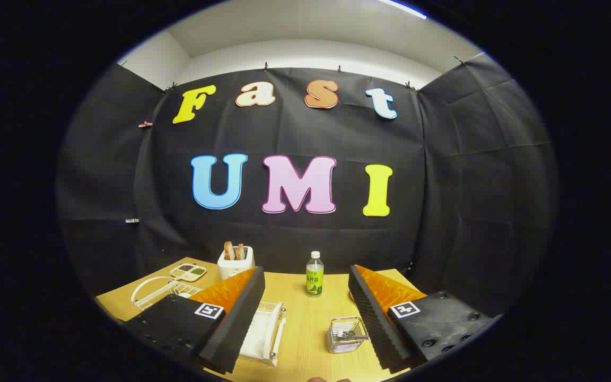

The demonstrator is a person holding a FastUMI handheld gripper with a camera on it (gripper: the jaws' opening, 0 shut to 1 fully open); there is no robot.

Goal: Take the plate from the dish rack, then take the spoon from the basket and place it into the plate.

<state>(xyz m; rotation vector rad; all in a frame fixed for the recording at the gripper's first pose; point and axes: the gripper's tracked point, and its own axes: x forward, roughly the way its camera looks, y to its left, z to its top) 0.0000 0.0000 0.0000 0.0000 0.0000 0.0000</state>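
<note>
Plate [263, 331] stands on its edge in the rack [275, 339], just ahead of your left finger, which hides a part of it, so you cannot tell from here how deep it sits between the bars. The gripper [305, 313] is open wide and holds nothing; both fingers hang above the table [305, 339]. I expect the plate is stiff, smooth and rather slippery, and it may break or chip if it drops, so take it by the upper rim, one finger on each face, and lift it straight up out of the bars before you turn it. The spoon [349, 335] lies in the small wire basket [345, 334] just beside your right finger. It looks thin and light, probably metal, and it could rotate between the pads; hold the handle near its middle, not the bowl. The bottle [314, 274] stands beyond the fingers, and the toaster [235, 261] further left, both well apart from the rack.
</note>
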